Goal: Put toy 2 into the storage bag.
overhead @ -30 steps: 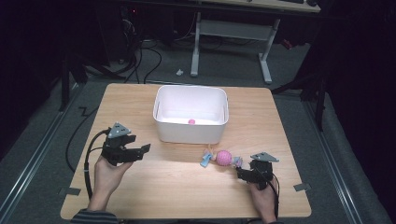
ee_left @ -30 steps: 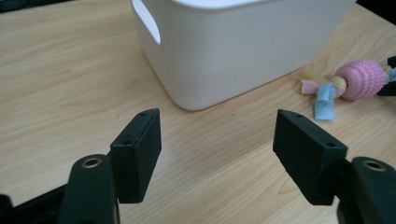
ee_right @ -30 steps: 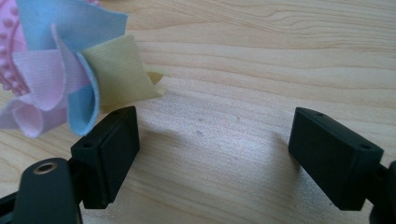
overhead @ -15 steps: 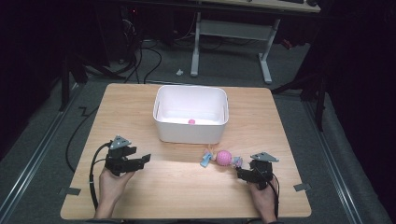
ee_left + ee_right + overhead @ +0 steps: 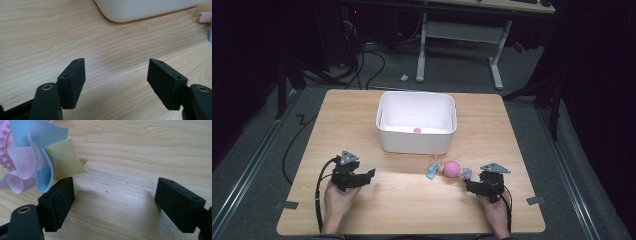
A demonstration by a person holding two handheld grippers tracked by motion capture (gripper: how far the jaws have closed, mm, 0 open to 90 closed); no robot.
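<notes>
table (image 5: 412,200): matt wood | toy (image 5: 37,162): ribbed cloth | bin (image 5: 417,142): smooth plastic

A pale wooden table (image 5: 362,115) carries a white plastic tub (image 5: 416,145) at its far middle, with a small pink ball (image 5: 417,130) lying inside by the near wall. Beyond the table, on grey carpet, black cables (image 5: 362,65) trail at far left, and a white desk frame (image 5: 459,35) stands at far centre.

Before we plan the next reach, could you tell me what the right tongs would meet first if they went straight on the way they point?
Probably the pink ball toy: its fabric strips lie just ahead of the open right tongs, slightly off to one side, so they might only brush it.
</notes>
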